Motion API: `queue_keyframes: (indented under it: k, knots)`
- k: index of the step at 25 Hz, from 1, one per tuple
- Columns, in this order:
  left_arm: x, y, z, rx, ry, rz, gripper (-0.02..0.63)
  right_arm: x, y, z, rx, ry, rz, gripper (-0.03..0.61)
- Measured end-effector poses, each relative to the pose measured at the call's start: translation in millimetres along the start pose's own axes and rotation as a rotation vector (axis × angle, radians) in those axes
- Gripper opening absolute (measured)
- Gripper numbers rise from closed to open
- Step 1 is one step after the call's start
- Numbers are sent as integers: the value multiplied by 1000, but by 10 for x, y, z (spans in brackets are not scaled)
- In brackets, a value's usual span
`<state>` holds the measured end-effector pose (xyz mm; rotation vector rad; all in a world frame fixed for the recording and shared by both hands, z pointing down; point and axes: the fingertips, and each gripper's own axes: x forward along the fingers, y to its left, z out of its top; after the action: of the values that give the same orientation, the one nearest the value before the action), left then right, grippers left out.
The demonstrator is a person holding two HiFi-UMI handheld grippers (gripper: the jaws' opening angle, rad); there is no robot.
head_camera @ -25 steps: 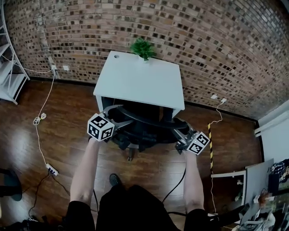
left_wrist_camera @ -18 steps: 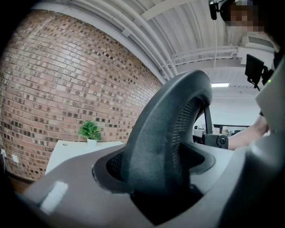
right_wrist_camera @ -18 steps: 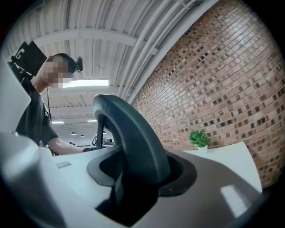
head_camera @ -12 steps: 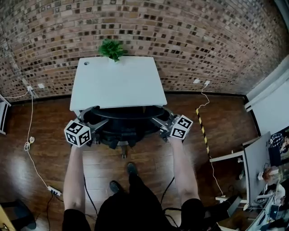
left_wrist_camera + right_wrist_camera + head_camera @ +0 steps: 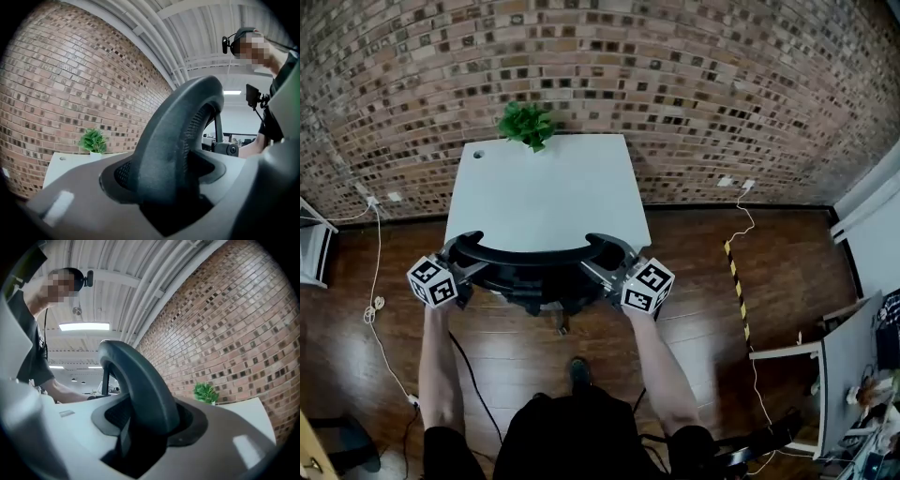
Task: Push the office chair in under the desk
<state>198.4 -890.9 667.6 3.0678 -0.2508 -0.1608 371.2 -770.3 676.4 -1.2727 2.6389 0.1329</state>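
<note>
**Pushing the chair home under the desk**

Both tongs are clenched on the office chair (image 5: pixel 546 281). The left gripper (image 5: pixel 469 264) and right gripper (image 5: pixel 602 268) each grasp one end of its curved backrest (image 5: pixel 530 255), and the left jaws have just tightened slightly. The backrest stands at the desk's (image 5: pixel 544 192) near edge, with the base showing outside it. The next move is probably a short, even, straight shove.

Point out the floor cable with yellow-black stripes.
The cable right of the desk, below the wall socket; the left cable is plain white, the black cable by the person unstriped.
</note>
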Motion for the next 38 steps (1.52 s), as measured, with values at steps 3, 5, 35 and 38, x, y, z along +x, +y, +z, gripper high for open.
queue_keyframes:
  k: [3, 5, 35, 38]
  knots:
    - [-37, 139, 27, -57, 6, -82, 530, 129, 104, 33, -48, -38, -54, 210]
    - [-101, 250, 70, -93, -11, -106, 529, 243, 162, 17, -79, -57, -87, 216]
    - [273, 470, 104, -78, -70, 43, 482, 313, -796, -83, 8, -33, 77, 229]
    - [310, 496, 63, -71, -57, 43, 480, 317, -829, -95, 9, -45, 81, 223]
